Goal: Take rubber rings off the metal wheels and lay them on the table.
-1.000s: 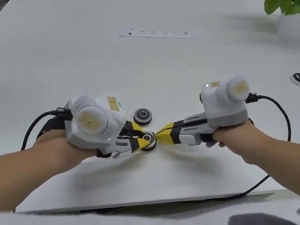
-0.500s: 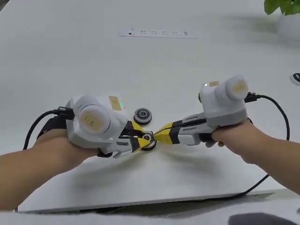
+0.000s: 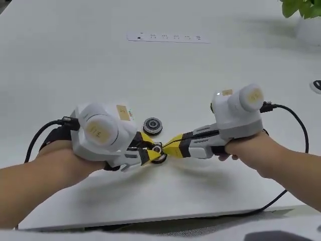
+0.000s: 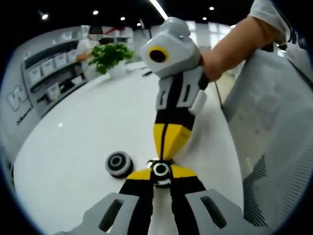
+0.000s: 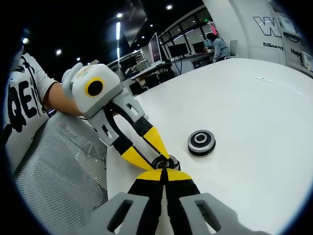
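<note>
White table [image 3: 200,65]: the work surface; peeled rings belong here, laid well in from the near edge.
Left gripper [image 3: 149,149]: its jaws are clamped on the small held wheel, low over the table's near side. It should hold firm and level so the wheel cannot twist out.
Right gripper [image 3: 168,147]: its yellow tips are pressed together at the wheel's right side. I cannot tell whether rubber is caught between them. A slow pull rightward, off the rim, looks wisest.
Second silver wheel [image 3: 152,125]: lies flat just beyond the grippers, with its black rubber ring on.
Small held wheel [image 3: 157,149]: shiny hub with a dark band round it, between both sets of tips.
</note>
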The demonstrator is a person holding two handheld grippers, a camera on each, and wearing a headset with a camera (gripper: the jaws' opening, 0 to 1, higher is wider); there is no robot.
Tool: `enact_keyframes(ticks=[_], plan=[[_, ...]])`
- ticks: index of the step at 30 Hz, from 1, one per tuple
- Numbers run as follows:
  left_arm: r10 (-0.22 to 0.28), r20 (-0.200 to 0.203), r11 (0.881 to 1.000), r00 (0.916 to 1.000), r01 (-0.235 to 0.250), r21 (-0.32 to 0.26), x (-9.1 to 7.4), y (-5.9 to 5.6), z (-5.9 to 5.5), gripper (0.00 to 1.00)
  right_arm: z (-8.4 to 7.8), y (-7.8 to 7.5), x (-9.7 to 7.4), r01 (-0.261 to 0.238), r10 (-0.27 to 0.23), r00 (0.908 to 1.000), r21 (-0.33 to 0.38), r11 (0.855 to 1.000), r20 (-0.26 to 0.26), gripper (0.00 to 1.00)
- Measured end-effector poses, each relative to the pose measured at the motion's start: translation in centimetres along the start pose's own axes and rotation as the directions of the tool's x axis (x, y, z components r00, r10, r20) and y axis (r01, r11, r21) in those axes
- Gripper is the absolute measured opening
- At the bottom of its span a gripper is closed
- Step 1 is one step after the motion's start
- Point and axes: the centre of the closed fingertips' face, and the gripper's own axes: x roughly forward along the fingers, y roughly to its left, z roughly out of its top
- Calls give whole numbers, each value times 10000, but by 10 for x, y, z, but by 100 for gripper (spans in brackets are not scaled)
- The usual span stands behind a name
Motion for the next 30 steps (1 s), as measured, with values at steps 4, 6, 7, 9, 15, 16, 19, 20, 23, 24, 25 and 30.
enact_keyframes(ticks=[4,6,7,9,15,16,19,20,23,24,25,30], plan=[[-8,-1,10000,10000,8,-3,0,0,0,12,-1,0,1,-43,43,10000,-22,10000,-7,0],[-10,-3,10000,10000,10,0,0,-1,0,12,-1,0,1,-58,58,10000,-19,10000,-3,0],[-11,-5,10000,10000,11,0,0,-1,0,12,-1,0,1,-71,71,10000,-14,10000,-2,0],[-8,-11,10000,10000,8,4,0,-1,0,12,-1,0,1,-74,74,10000,-73,9999,-27,0],[-22,-16,10000,10000,22,17,0,-1,0,12,0,2,2,-137,136,9999,-97,9999,-21,0],[-25,-16,10000,10000,25,20,0,-1,0,12,0,3,2,-150,150,9999,-109,9998,-25,0],[-40,-6,10000,10000,40,30,0,-2,0,12,5,10,4,-489,488,9986,13,9988,182,0],[-42,-9,10000,10000,42,44,0,-2,0,12,9,11,4,-501,504,9982,-98,9987,322,0],[-46,3,10000,10000,46,41,0,-2,0,12,9,11,6,-432,437,9988,-236,9988,225,0],[-49,1,10000,10000,49,46,0,-2,0,12,9,10,6,-434,439,9987,-200,9989,257,0],[-48,1,10000,10000,48,52,0,-2,0,12,8,10,5,-436,440,9987,-174,9989,274,0],[-41,10,10000,10000,41,61,0,-3,0,13,6,8,5,-366,371,9991,-217,9991,228,0]])
